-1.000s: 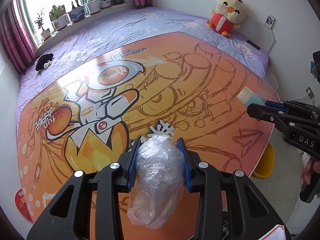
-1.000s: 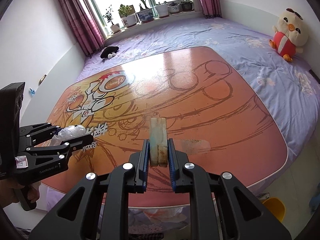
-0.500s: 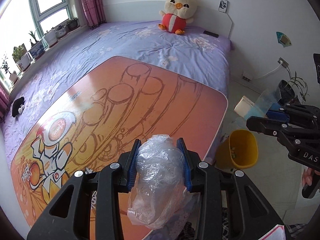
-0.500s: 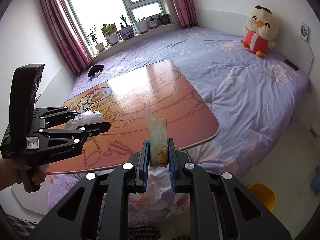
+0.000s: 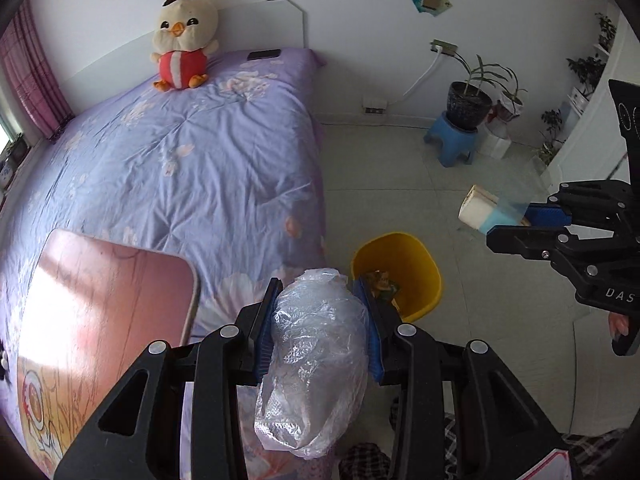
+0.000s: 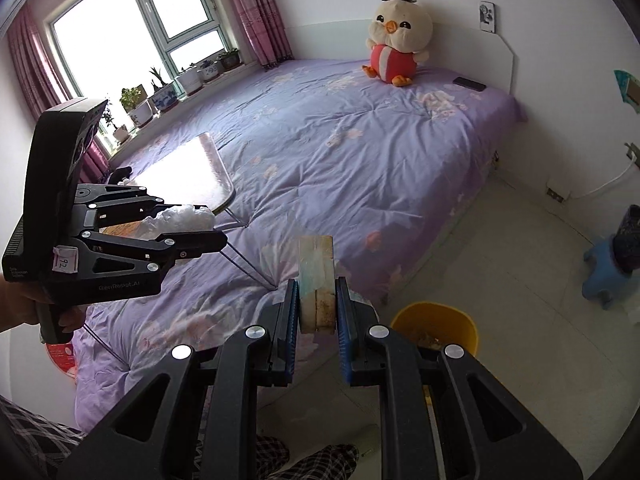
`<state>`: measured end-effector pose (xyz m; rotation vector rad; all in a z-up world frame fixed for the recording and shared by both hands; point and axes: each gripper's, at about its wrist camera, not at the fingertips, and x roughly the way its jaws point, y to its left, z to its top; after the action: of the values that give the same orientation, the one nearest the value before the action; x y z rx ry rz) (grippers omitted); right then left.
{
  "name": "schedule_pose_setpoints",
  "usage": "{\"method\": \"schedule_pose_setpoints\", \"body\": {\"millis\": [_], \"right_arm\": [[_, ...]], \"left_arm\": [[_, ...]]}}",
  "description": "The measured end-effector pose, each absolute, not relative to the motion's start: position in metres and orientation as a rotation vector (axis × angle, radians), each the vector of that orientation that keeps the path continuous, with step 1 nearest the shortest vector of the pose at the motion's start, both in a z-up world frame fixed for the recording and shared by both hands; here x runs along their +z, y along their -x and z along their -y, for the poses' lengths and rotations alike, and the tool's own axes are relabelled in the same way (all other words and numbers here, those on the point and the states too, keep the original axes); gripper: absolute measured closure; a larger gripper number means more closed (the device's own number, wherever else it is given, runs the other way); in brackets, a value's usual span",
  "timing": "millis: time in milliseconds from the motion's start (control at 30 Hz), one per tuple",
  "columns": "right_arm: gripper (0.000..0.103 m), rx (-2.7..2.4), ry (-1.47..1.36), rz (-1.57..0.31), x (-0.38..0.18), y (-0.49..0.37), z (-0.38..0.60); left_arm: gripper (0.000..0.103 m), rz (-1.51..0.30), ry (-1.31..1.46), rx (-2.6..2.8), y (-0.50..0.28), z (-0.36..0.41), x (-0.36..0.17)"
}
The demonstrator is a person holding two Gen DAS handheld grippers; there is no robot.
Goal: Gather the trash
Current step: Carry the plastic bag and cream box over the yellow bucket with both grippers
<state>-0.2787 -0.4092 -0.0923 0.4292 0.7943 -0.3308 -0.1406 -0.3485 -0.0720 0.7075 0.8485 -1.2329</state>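
My left gripper [image 5: 318, 286] is shut on a crumpled clear plastic bag [image 5: 316, 360], which hangs down between the blue pads. My right gripper [image 6: 317, 282] is shut on a pale, stained flat wrapper [image 6: 317, 278] standing upright between its pads. A yellow bin [image 5: 400, 276] with some scraps inside stands on the floor beside the bed, just beyond the left gripper's right fingertip. The bin [image 6: 436, 330] shows right of the right gripper in its own view. Each gripper appears in the other's view: the right [image 5: 492, 220] at the right edge, the left [image 6: 212, 226] at the left.
A purple quilted bed [image 5: 192, 160] carries a low orange folding table [image 5: 104, 304] and a plush chick [image 5: 182, 40]. A blue stool [image 5: 454, 142] with a potted plant [image 5: 470, 96] stands by the wall. The pale tiled floor [image 5: 400, 192] spreads around the bin.
Both grippers swung away from the orange table towards the floor beside the bed, still holding the bag and the wrapper. The yellow bin now lies just ahead of them.
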Motion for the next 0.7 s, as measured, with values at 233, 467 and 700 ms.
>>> {"method": "schedule_pose_setpoints", "body": {"millis": [233,467,700], "right_arm": [[0.084,-0.457,-0.516,-0.831,-0.138,0.333,0.463],[0.084,-0.476,-0.555,-0.9,-0.205,0.354,0.501],[0.084,-0.454,-0.602,-0.96,-0.277,0.352,0.534]], "left_arm": [[0.066,-0.839,-0.837,-1.375,0.186,0.42,-0.11],[0.066,-0.865,-0.96,-1.41,0.211,0.473,-0.172],[0.066,-0.933,-1.039,-1.386,0.219,0.51,-0.244]]}}
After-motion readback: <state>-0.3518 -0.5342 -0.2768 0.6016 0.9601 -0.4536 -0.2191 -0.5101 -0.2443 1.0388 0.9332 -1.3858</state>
